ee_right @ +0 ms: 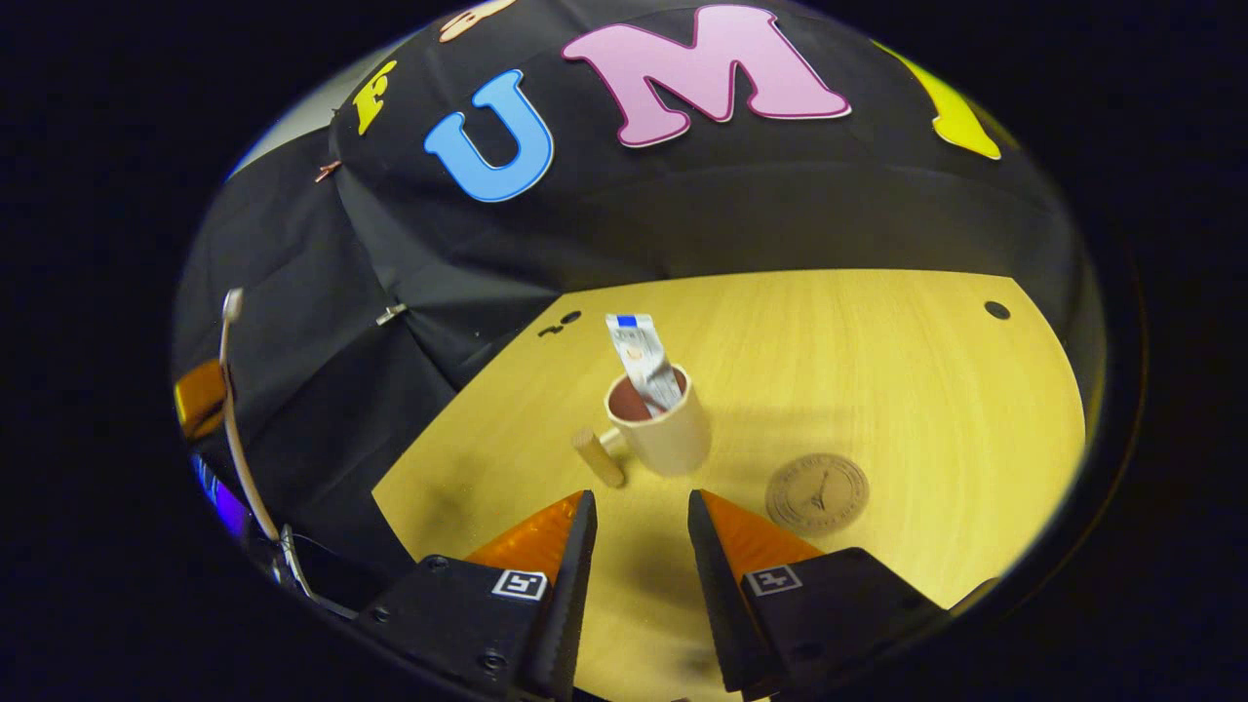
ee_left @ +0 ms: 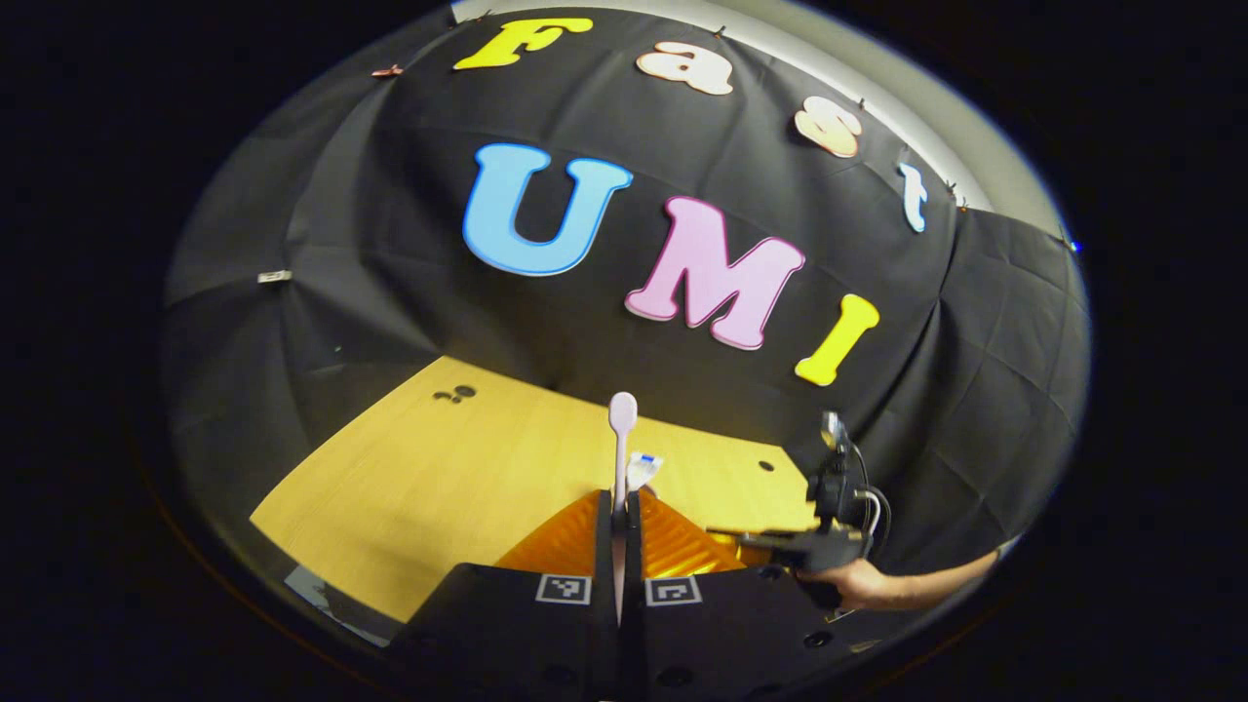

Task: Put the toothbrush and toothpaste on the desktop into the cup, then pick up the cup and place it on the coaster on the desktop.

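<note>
Your left gripper (ee_left: 619, 507) is squeezed tight on the toothbrush (ee_left: 622, 429), which stands straight up from between its fingers, high over the worktop (ee_left: 468, 458). Your right gripper (ee_right: 639, 517) is wide open and holds nothing. In the right gripper view, the toothpaste (ee_right: 643, 361) leans inside the cup (ee_right: 663, 429), just past the gripper's fingers. The coaster (ee_right: 817, 492) lies flat near the cup, not touching it.

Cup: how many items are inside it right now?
1. The toothpaste stands tilted in the cup, sticking out above the rim. The toothbrush is not in it; the left tongs grip it. Anything deeper in the cup would be hidden.
</note>
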A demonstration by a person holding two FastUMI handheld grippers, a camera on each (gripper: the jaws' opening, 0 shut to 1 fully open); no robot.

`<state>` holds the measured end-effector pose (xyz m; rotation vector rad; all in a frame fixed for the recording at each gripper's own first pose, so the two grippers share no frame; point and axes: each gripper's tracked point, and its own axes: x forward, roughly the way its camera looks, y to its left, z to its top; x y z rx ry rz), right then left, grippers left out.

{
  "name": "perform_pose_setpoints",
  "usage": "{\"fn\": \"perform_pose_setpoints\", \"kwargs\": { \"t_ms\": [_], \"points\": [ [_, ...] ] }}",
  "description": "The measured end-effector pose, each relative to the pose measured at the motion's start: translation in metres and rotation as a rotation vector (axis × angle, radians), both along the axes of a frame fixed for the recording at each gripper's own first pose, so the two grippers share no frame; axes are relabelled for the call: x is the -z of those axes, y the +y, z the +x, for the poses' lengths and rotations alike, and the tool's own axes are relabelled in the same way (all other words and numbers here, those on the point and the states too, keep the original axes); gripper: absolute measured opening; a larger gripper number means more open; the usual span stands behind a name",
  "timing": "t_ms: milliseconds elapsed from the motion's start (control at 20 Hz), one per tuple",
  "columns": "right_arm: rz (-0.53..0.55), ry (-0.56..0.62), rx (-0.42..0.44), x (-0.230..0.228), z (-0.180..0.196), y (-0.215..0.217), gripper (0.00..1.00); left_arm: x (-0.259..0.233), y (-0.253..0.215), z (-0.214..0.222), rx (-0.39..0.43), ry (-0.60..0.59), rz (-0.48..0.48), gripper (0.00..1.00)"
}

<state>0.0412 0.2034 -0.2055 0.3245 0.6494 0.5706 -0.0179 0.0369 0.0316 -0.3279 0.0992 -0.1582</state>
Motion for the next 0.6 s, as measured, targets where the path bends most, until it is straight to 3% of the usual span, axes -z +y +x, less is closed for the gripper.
{"fn": "perform_pose_setpoints", "kwargs": {
  "t_ms": [300,600],
  "points": [
    [-0.024,0.085,0.106,0.021,-0.056,-0.070,0.58,-0.046,-0.039,0.076,0.133,-0.139,-0.011,0.06],
    [-0.009,0.129,0.344,0.026,-0.086,-0.142,0.58,-0.052,-0.052,0.148,0.153,-0.190,-0.104,0.06]
  ]
}}
